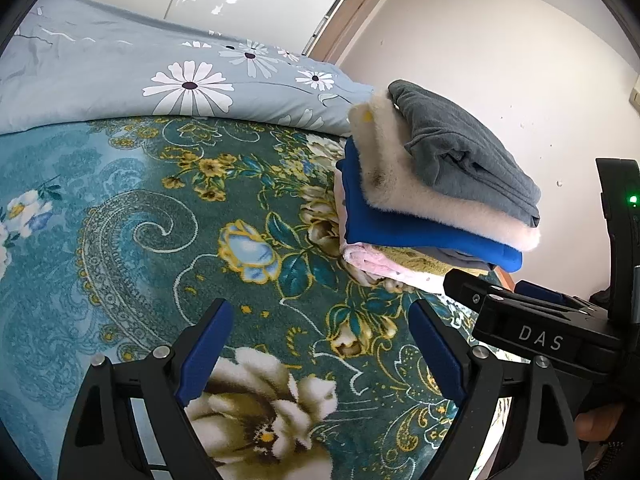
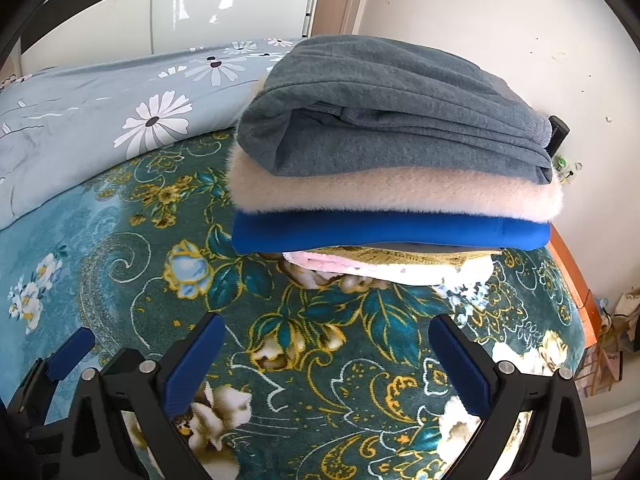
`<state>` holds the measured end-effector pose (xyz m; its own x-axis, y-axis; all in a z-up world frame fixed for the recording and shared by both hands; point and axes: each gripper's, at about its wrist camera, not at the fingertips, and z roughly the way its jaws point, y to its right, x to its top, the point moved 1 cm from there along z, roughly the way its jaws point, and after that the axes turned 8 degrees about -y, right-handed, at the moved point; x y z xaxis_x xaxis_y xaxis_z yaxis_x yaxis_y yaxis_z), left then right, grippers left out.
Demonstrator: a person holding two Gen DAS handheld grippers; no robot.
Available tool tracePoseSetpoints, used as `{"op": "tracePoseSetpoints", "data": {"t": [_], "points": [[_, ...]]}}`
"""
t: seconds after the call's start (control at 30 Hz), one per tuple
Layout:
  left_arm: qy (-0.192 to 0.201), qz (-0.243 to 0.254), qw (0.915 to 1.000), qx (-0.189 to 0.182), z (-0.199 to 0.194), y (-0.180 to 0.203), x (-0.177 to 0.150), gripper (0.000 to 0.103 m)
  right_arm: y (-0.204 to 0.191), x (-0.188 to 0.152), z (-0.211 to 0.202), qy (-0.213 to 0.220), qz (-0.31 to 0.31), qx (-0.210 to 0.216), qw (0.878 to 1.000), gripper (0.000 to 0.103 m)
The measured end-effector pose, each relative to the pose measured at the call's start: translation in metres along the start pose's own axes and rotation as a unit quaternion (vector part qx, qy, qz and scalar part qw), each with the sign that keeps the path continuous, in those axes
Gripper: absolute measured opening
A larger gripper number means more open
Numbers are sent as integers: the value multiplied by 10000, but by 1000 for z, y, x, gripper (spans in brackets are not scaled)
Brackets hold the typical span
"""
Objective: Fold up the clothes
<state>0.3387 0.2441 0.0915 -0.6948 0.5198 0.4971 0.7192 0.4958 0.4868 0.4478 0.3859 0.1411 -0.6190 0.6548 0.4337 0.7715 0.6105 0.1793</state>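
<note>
A stack of folded clothes (image 1: 440, 184) (image 2: 392, 152) rests on the teal floral blanket (image 1: 160, 220) (image 2: 120, 248). A grey garment (image 2: 400, 120) lies on top, over a cream fluffy one (image 2: 392, 192), a blue one (image 2: 384, 234), and olive and pink pieces. My left gripper (image 1: 320, 306) is open over bare blanket, left of the stack and short of it. My right gripper (image 2: 326, 322) is open too, just in front of the stack, with nothing between its fingers. In the left wrist view the right gripper's black body (image 1: 540, 332) shows at the right edge.
A pale blue duvet with white daisies (image 1: 160, 76) (image 2: 100, 120) lies along the far side of the bed. A white wall (image 1: 500, 60) stands behind the stack. The bed's orange edge (image 2: 576, 280) and some bags (image 2: 612, 344) are at the right.
</note>
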Motion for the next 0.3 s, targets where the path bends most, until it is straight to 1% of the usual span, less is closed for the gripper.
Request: {"op": "tracePoseSetpoints", "data": {"t": [0.3], "points": [[144,-40,9999,-6,-5,-1,-1,90,0,-1,-4,41,12,-10,10000,103]]}}
